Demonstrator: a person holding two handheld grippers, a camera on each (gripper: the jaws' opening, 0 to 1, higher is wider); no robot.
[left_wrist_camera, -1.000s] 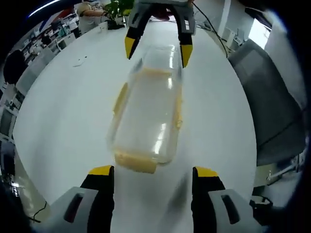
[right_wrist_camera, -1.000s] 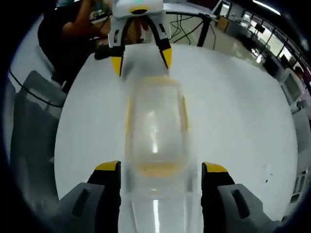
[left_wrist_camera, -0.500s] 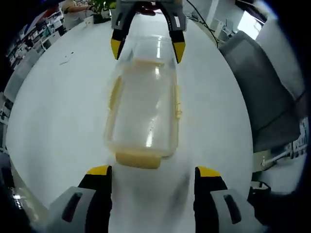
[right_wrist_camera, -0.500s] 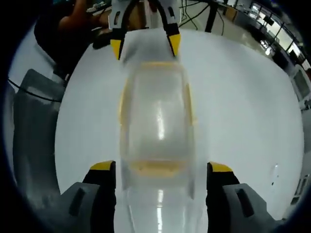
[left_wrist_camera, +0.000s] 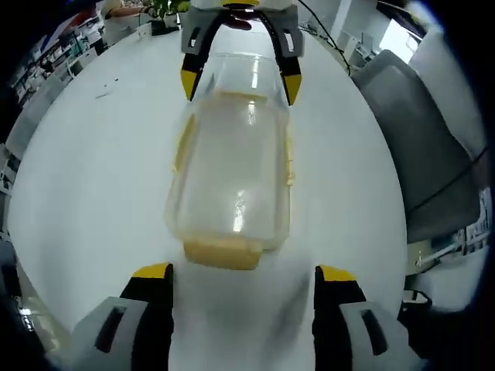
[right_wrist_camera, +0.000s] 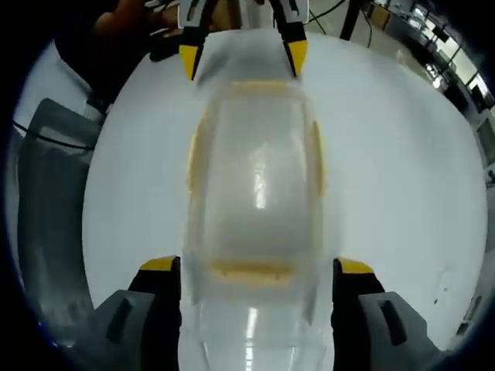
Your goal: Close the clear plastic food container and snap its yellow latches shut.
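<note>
- A white surface (left_wrist_camera: 93, 170) is stretching wide under everything
- A grey chair (left_wrist_camera: 433, 162) is standing just beside its edge
- A green plant (left_wrist_camera: 166, 11) is sitting at its far end

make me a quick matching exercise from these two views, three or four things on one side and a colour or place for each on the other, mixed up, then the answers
Things:
1. food container
2. end latch
3. table
4. chair

Descriptions:
a. grey, beside the table
b. clear, lying between the two grippers
c. white, under the container
d. yellow, at the container's end nearest the left gripper

Pairs: 1-b, 2-d, 3-c, 4-a
</note>
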